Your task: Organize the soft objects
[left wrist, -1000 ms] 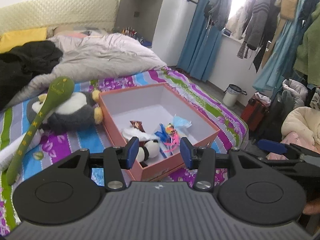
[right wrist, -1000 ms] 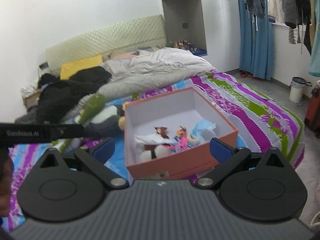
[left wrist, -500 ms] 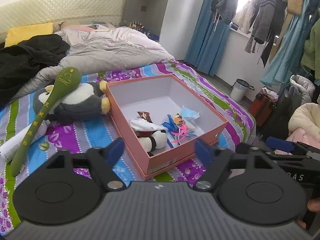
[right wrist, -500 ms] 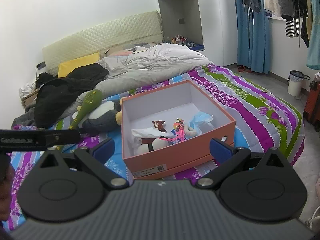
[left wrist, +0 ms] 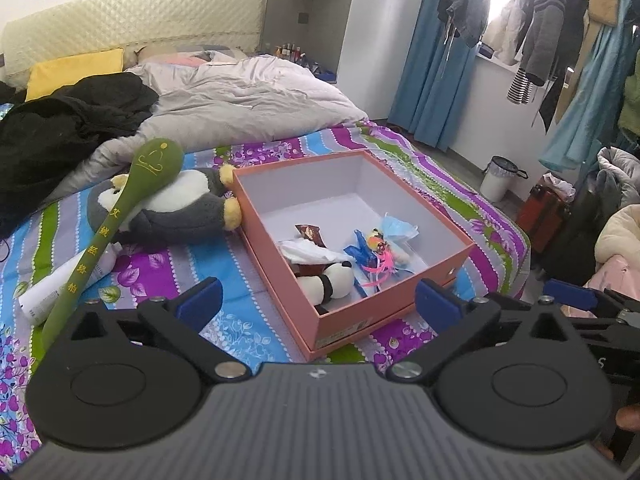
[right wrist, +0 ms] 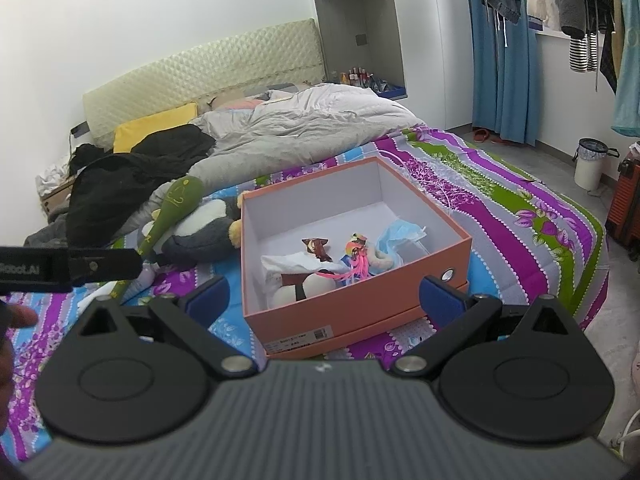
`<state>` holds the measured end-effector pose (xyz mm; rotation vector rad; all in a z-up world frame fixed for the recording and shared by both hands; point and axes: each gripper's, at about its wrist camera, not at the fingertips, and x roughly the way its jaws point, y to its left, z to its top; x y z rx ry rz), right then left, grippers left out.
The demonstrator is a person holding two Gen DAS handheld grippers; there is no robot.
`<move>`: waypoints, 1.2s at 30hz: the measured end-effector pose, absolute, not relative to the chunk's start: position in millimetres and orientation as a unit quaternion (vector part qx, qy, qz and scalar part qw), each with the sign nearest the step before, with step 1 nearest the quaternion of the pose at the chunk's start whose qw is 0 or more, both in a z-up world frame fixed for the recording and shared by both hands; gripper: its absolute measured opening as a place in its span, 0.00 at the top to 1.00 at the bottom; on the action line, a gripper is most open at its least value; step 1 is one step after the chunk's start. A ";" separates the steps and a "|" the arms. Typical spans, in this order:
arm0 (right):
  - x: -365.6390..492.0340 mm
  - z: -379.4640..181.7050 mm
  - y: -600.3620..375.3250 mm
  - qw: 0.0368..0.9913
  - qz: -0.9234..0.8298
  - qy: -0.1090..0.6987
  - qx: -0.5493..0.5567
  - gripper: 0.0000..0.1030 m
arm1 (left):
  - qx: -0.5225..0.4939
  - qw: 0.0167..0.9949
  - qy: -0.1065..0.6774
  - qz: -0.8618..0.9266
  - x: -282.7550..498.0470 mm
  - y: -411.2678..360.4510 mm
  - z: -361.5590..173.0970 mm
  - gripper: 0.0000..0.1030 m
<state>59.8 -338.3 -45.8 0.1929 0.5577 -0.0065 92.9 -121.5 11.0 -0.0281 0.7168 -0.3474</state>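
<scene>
Bed [left wrist: 248,280] with striped floral sheet; grey duvet [left wrist: 248,100] behind. Orange box [left wrist: 400,296] holds panda plush [left wrist: 332,282], mask, trinkets. Penguin plush [left wrist: 176,208] touches its left wall, green mallet [left wrist: 112,220] across it. Left gripper [left wrist: 316,300] fingers opening, empty; right gripper [right wrist: 324,294] spread, empty.

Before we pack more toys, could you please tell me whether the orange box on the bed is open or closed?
Open. The orange box has no lid on top, and its white inside shows, with a small panda plush lying in it.

Orange box [left wrist: 394,294], grey-and-white plush penguin [left wrist: 176,208], purple-striped floral bedsheet [left wrist: 192,264].
</scene>
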 end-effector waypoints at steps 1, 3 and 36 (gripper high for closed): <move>60.1 -46.2 -337.8 0.957 -0.003 0.275 0.095 0.00 | -0.014 0.922 0.349 -0.169 92.6 -121.0 11.9 0.00; 60.5 -46.6 -337.6 0.957 -0.004 0.275 0.094 0.00 | -0.014 0.922 0.348 -0.168 92.2 -121.4 12.0 0.00; 55.4 -42.8 -338.3 0.958 -0.005 0.271 0.093 0.00 | -0.013 0.927 0.339 -0.162 82.1 -120.7 21.8 0.00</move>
